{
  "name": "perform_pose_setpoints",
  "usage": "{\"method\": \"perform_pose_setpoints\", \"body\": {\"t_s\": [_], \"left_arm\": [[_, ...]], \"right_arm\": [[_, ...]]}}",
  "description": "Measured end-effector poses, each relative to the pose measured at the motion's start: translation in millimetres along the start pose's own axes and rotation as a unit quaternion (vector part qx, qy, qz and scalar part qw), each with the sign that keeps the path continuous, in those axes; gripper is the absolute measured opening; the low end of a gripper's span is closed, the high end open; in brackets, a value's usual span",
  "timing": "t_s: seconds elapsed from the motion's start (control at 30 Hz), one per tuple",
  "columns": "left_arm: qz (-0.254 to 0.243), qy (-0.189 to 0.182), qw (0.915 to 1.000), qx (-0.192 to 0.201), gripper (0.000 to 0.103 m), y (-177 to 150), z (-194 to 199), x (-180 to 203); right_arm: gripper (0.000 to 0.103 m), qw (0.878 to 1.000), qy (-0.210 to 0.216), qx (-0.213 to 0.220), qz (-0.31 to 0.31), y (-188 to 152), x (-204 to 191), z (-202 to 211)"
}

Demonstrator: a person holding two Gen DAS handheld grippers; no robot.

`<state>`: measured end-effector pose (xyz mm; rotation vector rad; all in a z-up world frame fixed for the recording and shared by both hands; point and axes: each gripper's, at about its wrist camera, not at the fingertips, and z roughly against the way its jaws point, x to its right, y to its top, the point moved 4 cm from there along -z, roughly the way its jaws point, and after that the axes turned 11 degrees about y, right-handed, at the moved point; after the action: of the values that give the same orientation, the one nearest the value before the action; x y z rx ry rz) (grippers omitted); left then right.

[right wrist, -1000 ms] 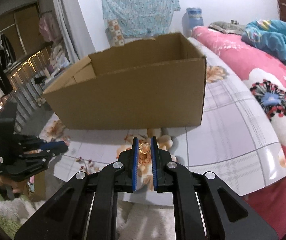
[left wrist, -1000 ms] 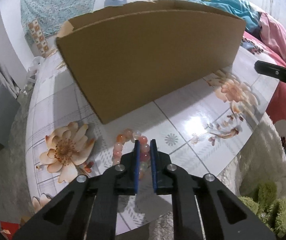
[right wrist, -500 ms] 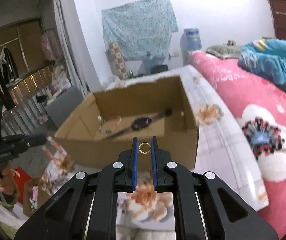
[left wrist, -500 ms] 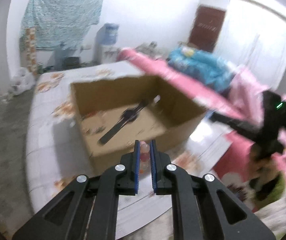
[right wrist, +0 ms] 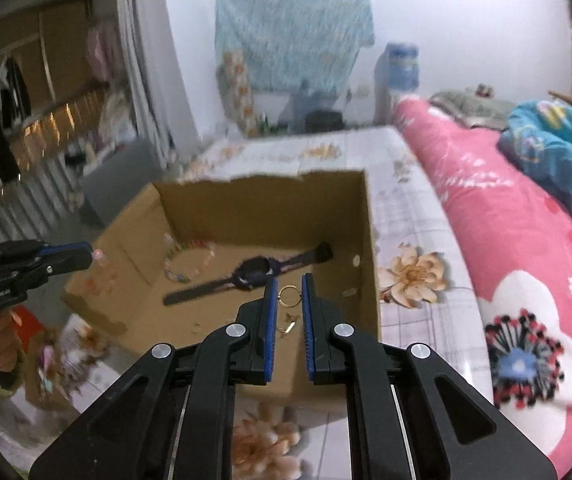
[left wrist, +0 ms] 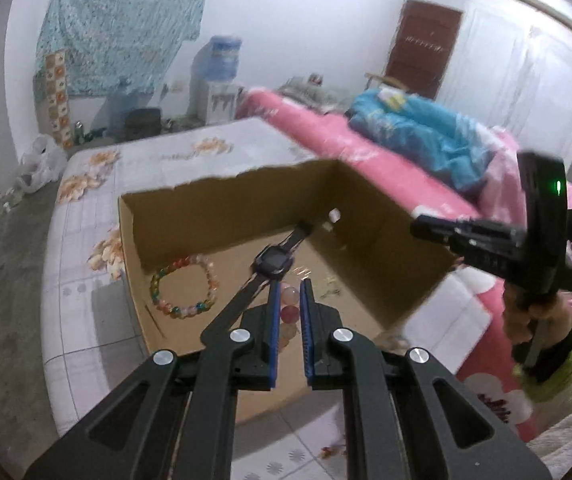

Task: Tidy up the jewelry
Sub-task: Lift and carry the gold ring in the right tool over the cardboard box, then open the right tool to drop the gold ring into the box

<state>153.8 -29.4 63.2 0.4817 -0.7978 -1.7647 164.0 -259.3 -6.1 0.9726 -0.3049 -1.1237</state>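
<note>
An open cardboard box [left wrist: 398, 240] [right wrist: 370, 240] stands on the floral table. Inside lie a black watch [left wrist: 272, 260] [right wrist: 254, 272], a multicoloured bead bracelet [left wrist: 184, 288] [right wrist: 188, 260] and small gold pieces [right wrist: 289, 326]. My left gripper [left wrist: 289, 292] is shut on a pink bead bracelet [left wrist: 289, 314] and holds it above the box's near side. My right gripper [right wrist: 289, 294] is shut on a gold ring [right wrist: 289, 295] and holds it over the box's front right part. Each gripper shows in the other's view: the left [right wrist: 86, 254], the right [left wrist: 422, 228].
The table [left wrist: 86, 280] has a white floral cloth. A pink bed [right wrist: 526, 280] with a blue blanket [left wrist: 426, 136] lies to the right. A water dispenser [left wrist: 218, 76] and a hung cloth stand at the far wall. Shelves and clothes [right wrist: 26, 120] are at the left.
Both grippers rose from table level and moved forward over the box, so its inside now shows. The left carried the pink bracelet up, the right the gold ring.
</note>
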Motion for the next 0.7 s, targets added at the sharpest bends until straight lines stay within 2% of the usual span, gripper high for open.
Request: {"method": "perform_pose_setpoints", "body": {"t_s": [0.07, 0.2, 0.43, 0.53, 0.7], "left_arm": [[0.005, 0.001, 0.9999, -0.014, 0.009, -2.7, -9.5, -3.2], [0.011, 0.010, 0.9994, -0.031, 0.009, -6.3, -22.3, -9.2], [0.011, 0.020, 0.9983, -0.054, 0.009, -7.6, -32.2, -15.4], [0.011, 0.023, 0.9970, -0.073, 0.009, -6.8, -41.6, -17.8], [0.001, 0.035, 0.9943, -0.101, 0.009, -7.2, -53.1, -14.9]], "right_arm": [[0.010, 1.000, 0.006, -0.017, 0.008, 7.4, 2.7, -16.2], [0.027, 1.000, 0.016, -0.012, 0.000, 16.8, 11.8, -18.8], [0.027, 0.997, 0.006, 0.055, -0.045, 15.5, 37.9, 23.7], [0.027, 0.994, -0.004, 0.080, -0.078, 4.3, 52.5, 44.3], [0.029, 0.989, -0.007, 0.096, -0.117, -13.8, 68.1, 59.1]]}}
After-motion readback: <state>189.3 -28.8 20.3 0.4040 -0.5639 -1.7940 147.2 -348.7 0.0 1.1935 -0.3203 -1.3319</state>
